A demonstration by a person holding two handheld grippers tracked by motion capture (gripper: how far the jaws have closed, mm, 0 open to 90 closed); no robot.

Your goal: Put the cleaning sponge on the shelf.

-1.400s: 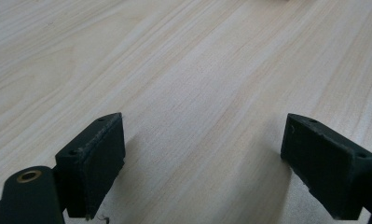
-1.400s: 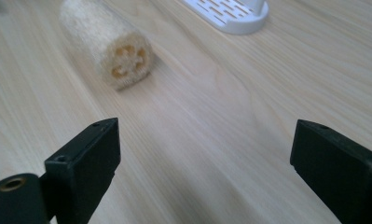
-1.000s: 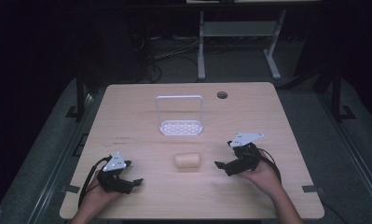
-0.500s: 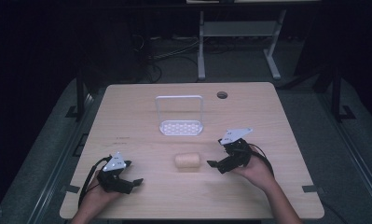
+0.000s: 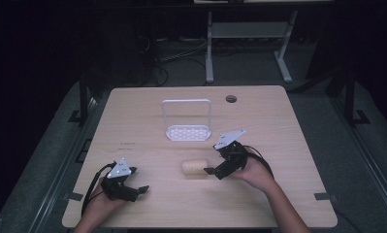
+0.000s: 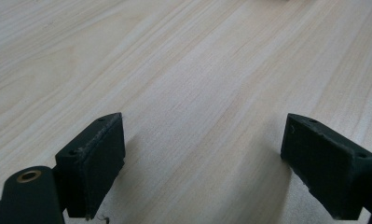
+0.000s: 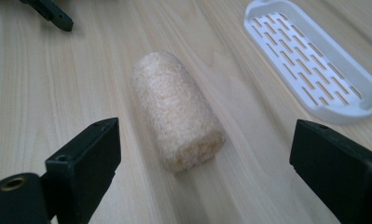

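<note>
A tan, rough-textured roll lies on its side near the middle of the wooden table. My right gripper is open, its jaws close to the roll's right end. In the right gripper view the roll lies just ahead of the wide-apart jaws, not touched by them. A white slotted rack with an upright wire handle stands behind the roll, and its slotted base appears at the upper right of that view. At the table's front left my left gripper rests open over bare wood.
A round cable hole sits at the table's back right. Grey desk legs and cables stand on the floor beyond the far edge. Bare wood lies between the two grippers and along the back of the table.
My right gripper has slid left toward the roll and now stands at its right end. The left gripper has stayed where it was.
</note>
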